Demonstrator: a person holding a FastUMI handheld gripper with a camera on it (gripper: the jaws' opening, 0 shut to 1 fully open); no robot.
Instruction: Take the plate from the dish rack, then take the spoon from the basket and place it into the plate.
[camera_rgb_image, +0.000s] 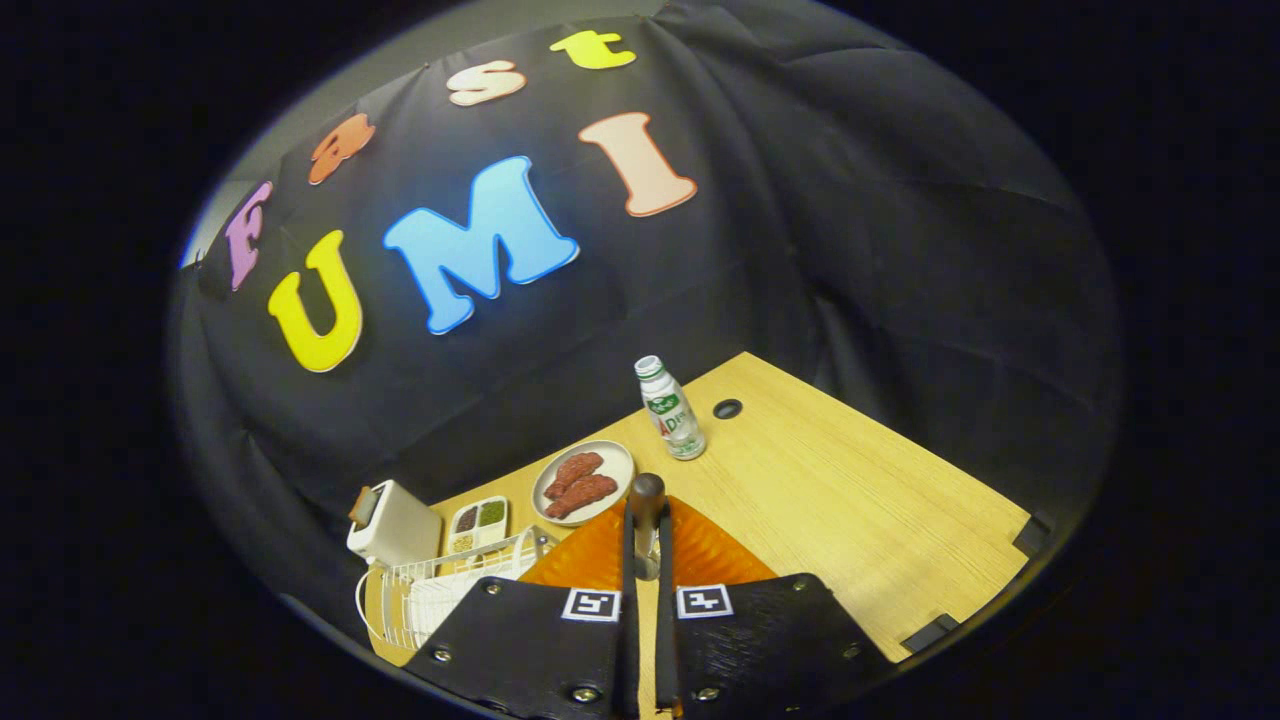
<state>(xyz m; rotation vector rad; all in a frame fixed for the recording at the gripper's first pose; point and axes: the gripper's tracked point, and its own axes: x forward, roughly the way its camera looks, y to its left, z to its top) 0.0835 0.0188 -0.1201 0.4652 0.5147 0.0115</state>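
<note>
- The wooden desk (850, 500) runs from the booth's back wall toward the fingers, with a round cable hole (727, 408) near its far edge.
- The orange plate (700, 555) lies flat on the desk just ahead of the fingers, partly hidden under them.
- The white wire dish rack (440, 590) stands at the desk's left edge, beside the plate.
- A white toaster (392, 525) sits behind the rack, at the far left corner.
- A pale dish of reddish meat (585, 480) lies beyond the plate.
- A small compartment tray (478, 520) lies between the toaster and the dish.
- A bottle (670, 408) stands upright near the cable hole.
- The gripper (647, 545) is nearly closed, its fingers pinching the dark-handled spoon (647, 495) above the plate.
</note>
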